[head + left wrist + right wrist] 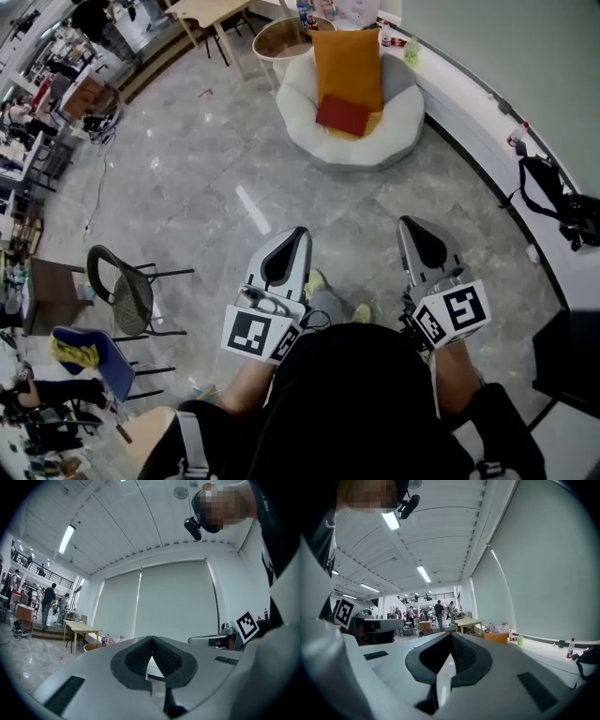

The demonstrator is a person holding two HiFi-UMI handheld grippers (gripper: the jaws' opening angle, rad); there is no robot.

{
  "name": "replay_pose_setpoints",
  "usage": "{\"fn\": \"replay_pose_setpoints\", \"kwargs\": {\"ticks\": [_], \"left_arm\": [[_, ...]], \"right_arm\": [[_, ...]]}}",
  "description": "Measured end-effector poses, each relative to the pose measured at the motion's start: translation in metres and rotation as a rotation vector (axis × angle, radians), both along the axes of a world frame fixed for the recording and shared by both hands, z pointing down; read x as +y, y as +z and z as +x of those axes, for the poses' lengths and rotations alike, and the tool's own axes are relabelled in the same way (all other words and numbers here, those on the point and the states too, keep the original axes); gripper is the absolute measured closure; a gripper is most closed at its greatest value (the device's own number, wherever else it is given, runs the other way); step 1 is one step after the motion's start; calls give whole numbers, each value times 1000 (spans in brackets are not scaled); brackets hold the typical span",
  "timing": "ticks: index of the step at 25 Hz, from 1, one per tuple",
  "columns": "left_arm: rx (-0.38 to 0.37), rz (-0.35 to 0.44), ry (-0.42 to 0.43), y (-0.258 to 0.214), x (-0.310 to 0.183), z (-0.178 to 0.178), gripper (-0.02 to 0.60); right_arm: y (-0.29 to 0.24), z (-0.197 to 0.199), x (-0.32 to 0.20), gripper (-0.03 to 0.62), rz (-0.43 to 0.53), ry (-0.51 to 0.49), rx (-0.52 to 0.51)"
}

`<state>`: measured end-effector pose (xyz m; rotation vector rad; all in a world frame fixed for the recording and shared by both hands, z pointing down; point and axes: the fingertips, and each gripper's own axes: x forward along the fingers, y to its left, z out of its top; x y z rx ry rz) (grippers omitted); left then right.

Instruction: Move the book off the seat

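Observation:
A red book (342,114) lies on a white round cushioned seat (305,117), leaning against an orange cushion (348,66) at the seat's back. The seat stands on the floor well ahead of me. My left gripper (296,236) and right gripper (411,227) are held close to my body, far short of the seat and pointing toward it. In the left gripper view the jaws of the left gripper (151,640) meet with nothing between them. The right gripper (451,636) is likewise shut and empty. Neither gripper view shows the book.
A round wooden tub (279,37) and a wooden table (211,11) stand behind the seat. A curved white counter (487,122) with a black bag (562,206) runs along the right. A mesh chair (122,291) and a blue chair (94,356) are at my left. People stand far off.

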<state>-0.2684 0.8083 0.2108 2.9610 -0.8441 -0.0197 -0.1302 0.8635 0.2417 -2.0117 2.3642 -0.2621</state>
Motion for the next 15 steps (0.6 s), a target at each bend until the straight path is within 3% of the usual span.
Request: {"fn": "replay_pose_setpoints", "kwargs": {"ticks": [5, 15], "left_arm": [[0, 23, 12, -7, -6, 3, 577], [-9, 31, 46, -3, -39, 24, 577]], "right_arm": [[-9, -11, -8, 583, 34, -78, -9], [-7, 8, -38, 583, 41, -42, -14]]}}
